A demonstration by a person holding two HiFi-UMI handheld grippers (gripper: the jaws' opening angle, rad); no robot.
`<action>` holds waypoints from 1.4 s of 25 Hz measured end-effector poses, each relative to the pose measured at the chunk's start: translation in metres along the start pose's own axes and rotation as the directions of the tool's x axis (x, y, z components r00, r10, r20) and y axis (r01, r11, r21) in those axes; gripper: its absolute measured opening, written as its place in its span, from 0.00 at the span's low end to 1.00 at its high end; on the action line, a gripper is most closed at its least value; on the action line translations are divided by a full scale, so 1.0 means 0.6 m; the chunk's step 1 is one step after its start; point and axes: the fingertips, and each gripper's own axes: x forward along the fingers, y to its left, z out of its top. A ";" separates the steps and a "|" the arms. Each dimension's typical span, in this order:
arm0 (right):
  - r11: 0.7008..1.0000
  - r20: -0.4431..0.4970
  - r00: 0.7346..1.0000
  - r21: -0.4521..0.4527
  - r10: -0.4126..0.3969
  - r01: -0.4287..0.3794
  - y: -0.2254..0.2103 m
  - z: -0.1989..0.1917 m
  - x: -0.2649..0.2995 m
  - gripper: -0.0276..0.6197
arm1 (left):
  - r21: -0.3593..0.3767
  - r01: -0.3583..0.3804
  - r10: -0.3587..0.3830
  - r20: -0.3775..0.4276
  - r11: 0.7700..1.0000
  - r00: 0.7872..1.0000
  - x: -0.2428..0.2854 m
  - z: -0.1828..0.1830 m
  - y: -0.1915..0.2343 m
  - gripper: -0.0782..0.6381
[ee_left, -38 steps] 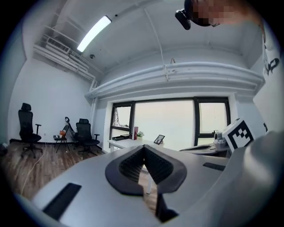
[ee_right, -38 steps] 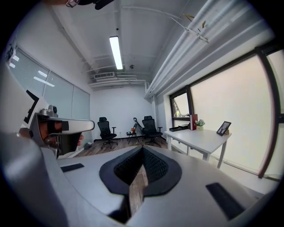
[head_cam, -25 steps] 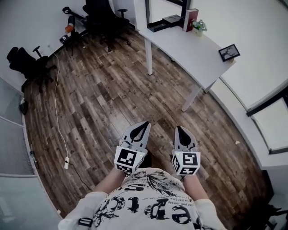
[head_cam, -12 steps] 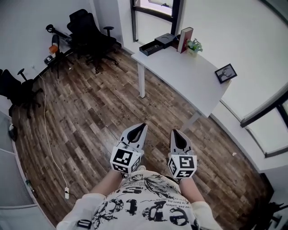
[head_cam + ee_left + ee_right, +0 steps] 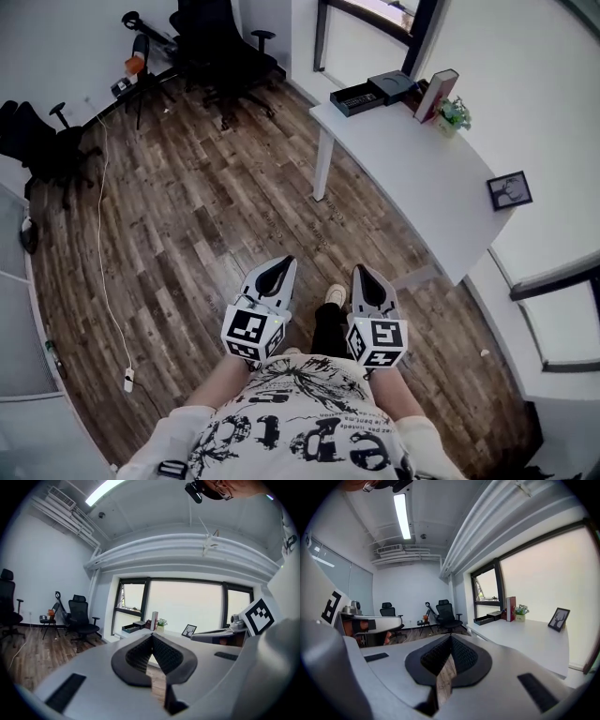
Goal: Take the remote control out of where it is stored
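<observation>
Since half a second back, the white desk has slid to the right in the head view, and its picture frame has dropped toward the lower right. The black office chairs at the far left have shifted right and up as well. Both grippers sit a little lower in the view than before, and a pale shoe now shows on the wooden floor between them.

The floor fills most of what I see, with the desk running from the far middle to the near right.

The left gripper and the right gripper hang side by side over the floor, near me and well apart from the desk. Each gripper's own view shows its jaws pressed together with nothing between them.

At the far end of the desk lies a black tray, open on top. In it rests a dark flat thing with pale marks, which I take for the remote control, though it is too small to be certain. Just to the right of the tray sits a dark box; I cannot see inside it. A book stands beyond that, then a small potted plant.
</observation>
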 end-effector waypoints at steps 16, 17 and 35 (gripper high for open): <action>0.979 0.015 0.980 -0.049 0.200 -0.200 -0.225 0.148 0.369 0.05 | -0.056 -0.208 0.210 0.035 0.977 0.977 0.374 0.091 0.124 0.12; 0.979 0.013 0.980 -0.043 0.199 -0.199 -0.244 0.152 0.385 0.05 | -0.052 -0.202 0.204 0.036 0.978 0.978 0.399 0.095 0.122 0.12; 0.992 0.023 0.999 0.123 -0.031 0.028 -0.479 0.159 0.561 0.05 | -0.026 0.008 -0.010 -0.075 1.000 0.997 0.732 0.094 0.176 0.12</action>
